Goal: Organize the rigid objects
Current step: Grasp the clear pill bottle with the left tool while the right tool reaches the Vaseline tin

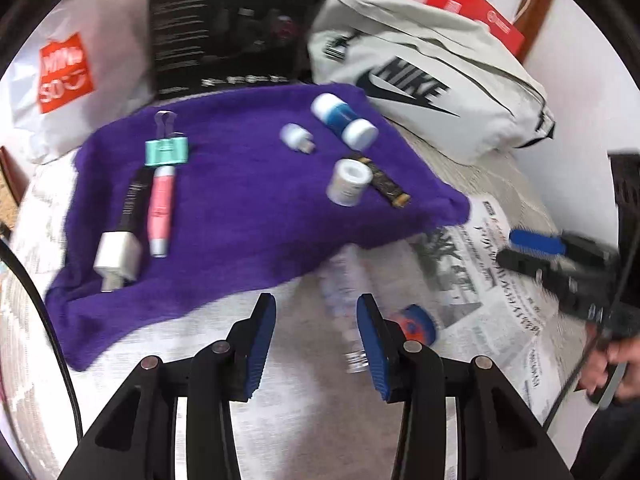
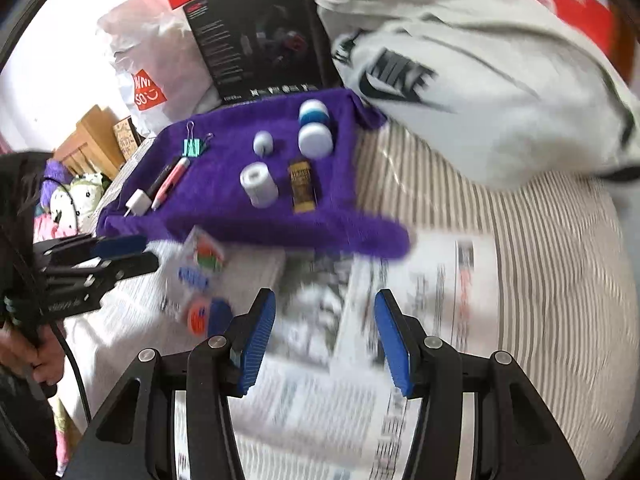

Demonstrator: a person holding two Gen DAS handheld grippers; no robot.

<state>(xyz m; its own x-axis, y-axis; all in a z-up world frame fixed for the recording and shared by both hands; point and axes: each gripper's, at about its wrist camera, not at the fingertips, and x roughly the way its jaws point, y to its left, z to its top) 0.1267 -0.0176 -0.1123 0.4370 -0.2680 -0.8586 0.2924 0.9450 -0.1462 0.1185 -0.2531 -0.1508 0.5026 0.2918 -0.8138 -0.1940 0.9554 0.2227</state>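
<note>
A purple towel (image 1: 248,216) (image 2: 248,224) carries a teal binder clip (image 1: 166,151), a black pen (image 1: 134,200), a pink tube (image 1: 162,208), a white charger (image 1: 117,258), a small white cap (image 1: 295,136), a blue-and-white bottle (image 1: 344,120), a white tape roll (image 1: 347,182) and a dark gold stick (image 1: 386,182). A blurred clear plastic bottle with a blue-orange end (image 1: 416,320) (image 2: 202,312) lies on newspaper by my left gripper (image 1: 318,344) (image 2: 136,256), which is open and holds nothing. My right gripper (image 2: 325,344) (image 1: 516,250) is open above newspaper, also holding nothing.
Newspaper (image 2: 320,408) covers a striped surface (image 2: 540,280). Behind the towel stand a black box (image 1: 224,24), a white shopping bag (image 1: 80,60) and a grey Nike bag (image 1: 420,80). A hand (image 1: 616,368) holds the right tool's grip. Wooden furniture (image 2: 88,136) sits far left.
</note>
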